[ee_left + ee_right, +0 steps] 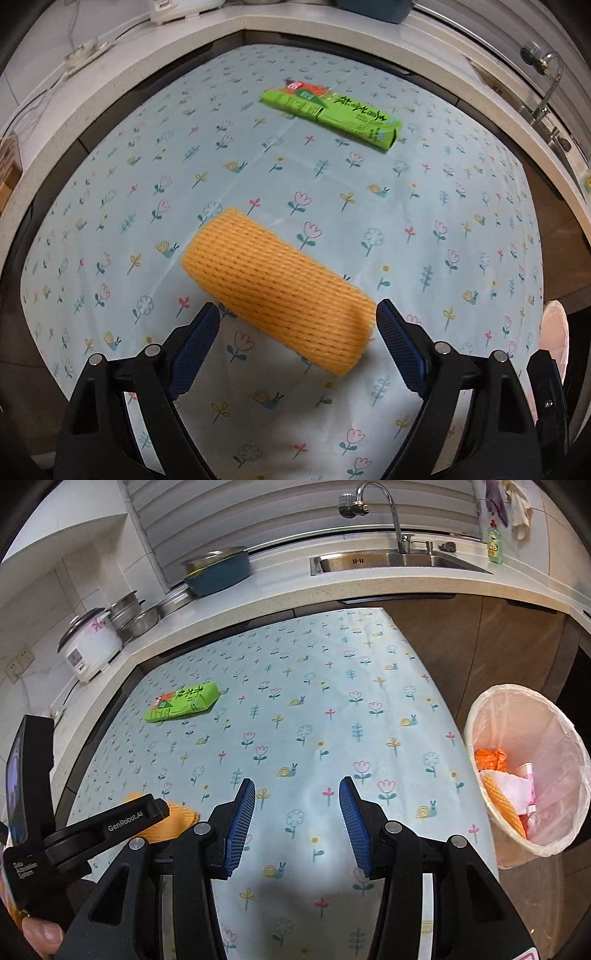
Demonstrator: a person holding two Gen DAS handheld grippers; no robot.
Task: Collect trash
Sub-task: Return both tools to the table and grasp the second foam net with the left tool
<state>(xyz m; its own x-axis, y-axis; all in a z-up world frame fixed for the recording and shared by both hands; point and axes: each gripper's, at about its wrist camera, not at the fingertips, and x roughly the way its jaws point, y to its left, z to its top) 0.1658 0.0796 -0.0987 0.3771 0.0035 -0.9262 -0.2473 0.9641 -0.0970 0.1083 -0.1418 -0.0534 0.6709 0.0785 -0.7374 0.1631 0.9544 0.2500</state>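
An orange foam net sleeve lies on the flowered tablecloth, its near end between the tips of my open left gripper; the blue fingers do not clearly touch it. A green wrapper lies flat farther back. In the right wrist view my right gripper is open and empty above the cloth. The green wrapper lies at far left there, and a bit of the orange sleeve shows behind the left gripper's body.
A bin with a pink liner stands off the table's right edge, holding orange and pink trash. A countertop wraps the back with a rice cooker, pots, a blue basin and a sink.
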